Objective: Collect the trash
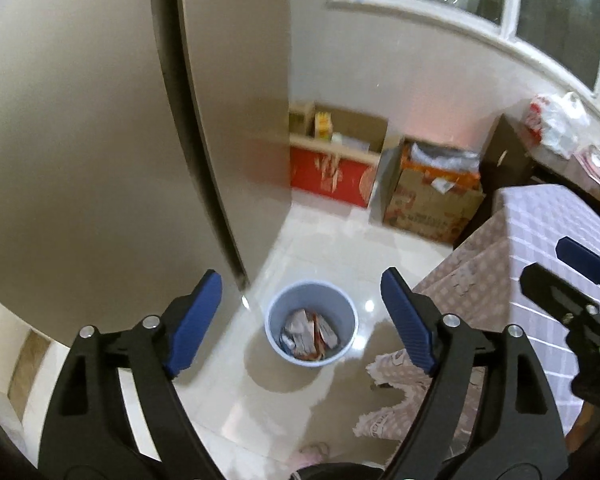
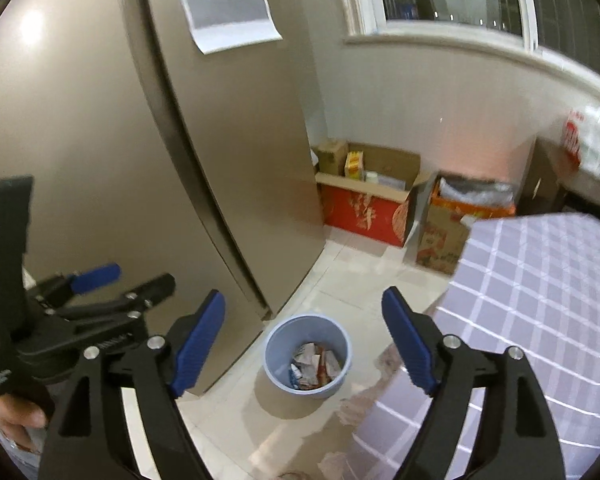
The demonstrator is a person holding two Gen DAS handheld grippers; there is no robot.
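Note:
A light blue trash bin (image 1: 311, 322) stands on the pale tiled floor beside the fridge, holding crumpled wrappers (image 1: 308, 334). It also shows in the right wrist view (image 2: 306, 354) with the wrappers (image 2: 314, 366) inside. My left gripper (image 1: 302, 322) is open and empty, held high above the bin. My right gripper (image 2: 304, 342) is open and empty, also high above the bin. The right gripper shows at the right edge of the left wrist view (image 1: 576, 276). The left gripper shows at the left of the right wrist view (image 2: 124, 280).
A tall beige fridge (image 1: 100, 120) fills the left. A table with a checked lilac cloth (image 2: 540, 300) is at the right. Cardboard boxes (image 1: 428, 196) and a red box (image 1: 332, 172) stand against the far wall under a window. A plastic bag (image 1: 556, 120) lies on a dark cabinet.

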